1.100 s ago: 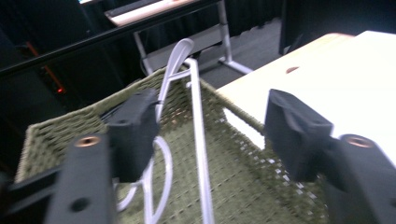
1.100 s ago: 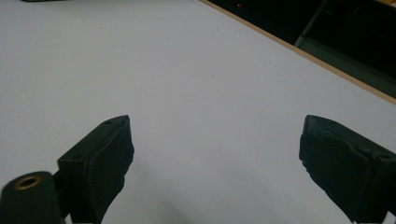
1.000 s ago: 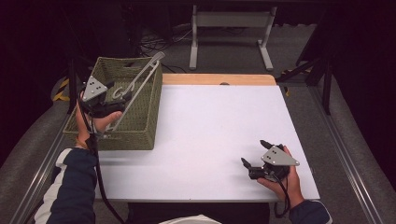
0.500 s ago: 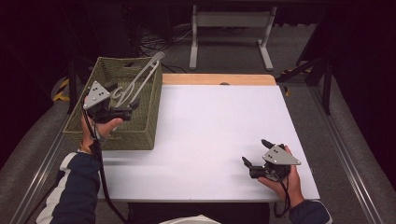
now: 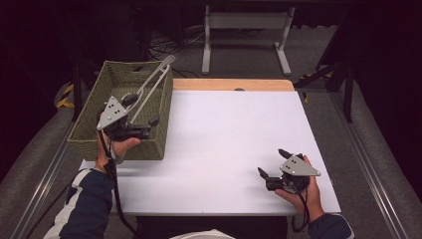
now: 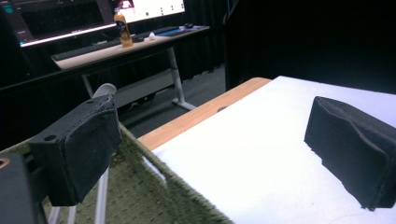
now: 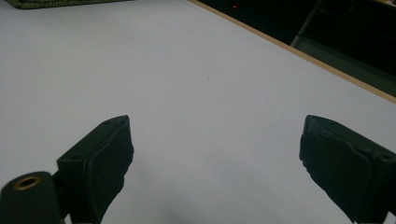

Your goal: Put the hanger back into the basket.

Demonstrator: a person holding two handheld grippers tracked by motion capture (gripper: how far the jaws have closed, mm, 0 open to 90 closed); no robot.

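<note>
Tongs (image 5: 149, 87) lie in the basket (image 5: 89, 134) at table's 10 o'clock, long axis diagonal, one end over the rim toward 1 o'clock. Left gripper (image 5: 144, 122), jaws just opened, wide apart, empty, sits over the basket's near right corner; its own view adds a desk with bottle (image 6: 122, 29) behind. Right gripper (image 5: 271, 167) at 5 o'clock, jaws apart, nothing between.

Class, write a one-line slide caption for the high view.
Left gripper open above the woven basket holding metal tongs; right gripper rests open on the white table.
</note>
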